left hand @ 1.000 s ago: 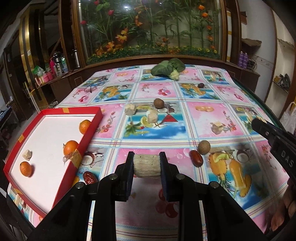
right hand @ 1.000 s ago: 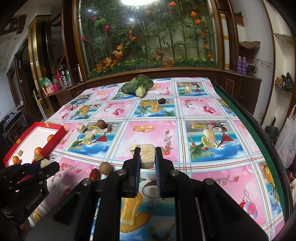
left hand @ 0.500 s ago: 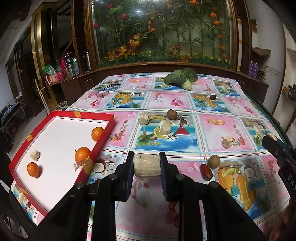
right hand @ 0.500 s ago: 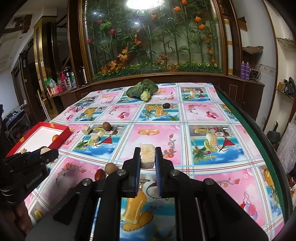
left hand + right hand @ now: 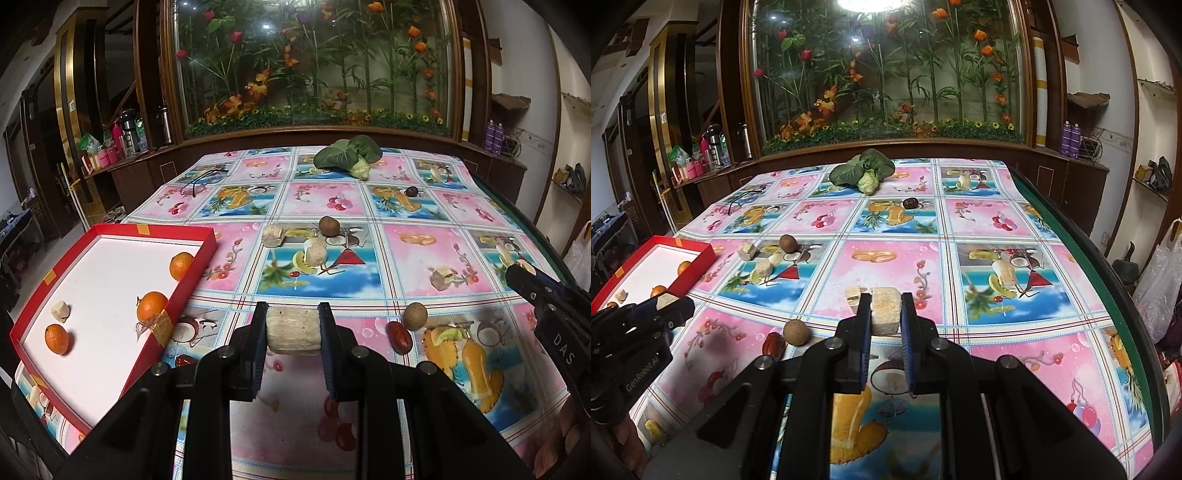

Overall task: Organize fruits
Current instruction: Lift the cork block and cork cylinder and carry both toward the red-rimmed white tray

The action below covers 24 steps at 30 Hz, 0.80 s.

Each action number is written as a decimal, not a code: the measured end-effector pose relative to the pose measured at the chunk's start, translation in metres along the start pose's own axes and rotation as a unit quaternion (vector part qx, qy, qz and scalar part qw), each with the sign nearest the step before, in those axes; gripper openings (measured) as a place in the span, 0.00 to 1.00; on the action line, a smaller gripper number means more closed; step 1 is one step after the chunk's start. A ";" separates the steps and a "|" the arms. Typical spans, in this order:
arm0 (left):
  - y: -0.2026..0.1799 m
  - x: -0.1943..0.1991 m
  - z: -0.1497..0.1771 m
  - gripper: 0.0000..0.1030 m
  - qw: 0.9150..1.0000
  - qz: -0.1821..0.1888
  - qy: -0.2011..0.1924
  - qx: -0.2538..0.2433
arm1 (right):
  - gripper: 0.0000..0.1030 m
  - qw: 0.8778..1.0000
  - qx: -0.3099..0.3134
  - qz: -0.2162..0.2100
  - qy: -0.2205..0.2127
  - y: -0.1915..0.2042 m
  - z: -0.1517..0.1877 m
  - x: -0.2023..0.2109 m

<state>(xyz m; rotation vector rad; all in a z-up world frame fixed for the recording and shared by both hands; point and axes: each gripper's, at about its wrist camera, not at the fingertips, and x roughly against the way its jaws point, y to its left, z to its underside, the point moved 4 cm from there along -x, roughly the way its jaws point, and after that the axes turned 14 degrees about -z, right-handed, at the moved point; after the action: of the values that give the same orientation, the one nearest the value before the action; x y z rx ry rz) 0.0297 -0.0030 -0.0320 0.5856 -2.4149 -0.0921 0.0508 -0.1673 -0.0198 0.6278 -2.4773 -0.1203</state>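
Observation:
My left gripper (image 5: 293, 319) is shut on a beige cylindrical chunk (image 5: 293, 338), held above the patterned tablecloth. To its left lies a red tray (image 5: 192, 280) with a white floor, holding three oranges (image 5: 151, 311) and a small beige chunk (image 5: 61, 311). My right gripper (image 5: 885, 301) is shut on a beige block (image 5: 884, 317), with another chunk (image 5: 854, 297) on the cloth just behind it. Each gripper shows at the other view's edge: right gripper (image 5: 535, 286), left gripper (image 5: 665, 308).
Loose on the cloth are beige chunks (image 5: 272, 235), brown round fruits (image 5: 415, 315), a red date (image 5: 399, 337), a dark fruit (image 5: 410, 191) and a leafy vegetable (image 5: 347, 155) at the far end. The table's green edge (image 5: 1108, 280) runs along the right, beside a plastic bag (image 5: 1156, 280).
Both grippers keep their chunks and stay where they were. The views have levelled slightly. Nothing on the table or in the tray has moved.

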 end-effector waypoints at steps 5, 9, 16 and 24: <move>0.000 0.000 0.000 0.24 1.000 -0.003 0.000 0.000 | 0.15 1.000 -0.001 0.000 0.000 0.000 0.000 0.000; 0.001 -0.001 0.000 0.24 1.000 -0.007 0.001 0.002 | 0.15 1.000 0.001 0.001 0.000 0.000 0.000 0.000; 0.000 0.000 0.000 0.24 1.000 -0.012 0.001 -0.002 | 0.15 1.000 0.005 -0.001 -0.005 0.001 -0.001 0.003; 0.001 -0.001 -0.001 0.24 1.000 -0.014 0.000 0.002 | 0.15 1.000 0.006 0.002 -0.008 0.003 -0.002 0.005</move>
<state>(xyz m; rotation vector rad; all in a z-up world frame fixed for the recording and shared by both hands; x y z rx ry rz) 0.0303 -0.0020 -0.0318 0.6217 -2.4072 -0.0993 0.0472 -0.1667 -0.0152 0.6283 -2.4966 -0.1084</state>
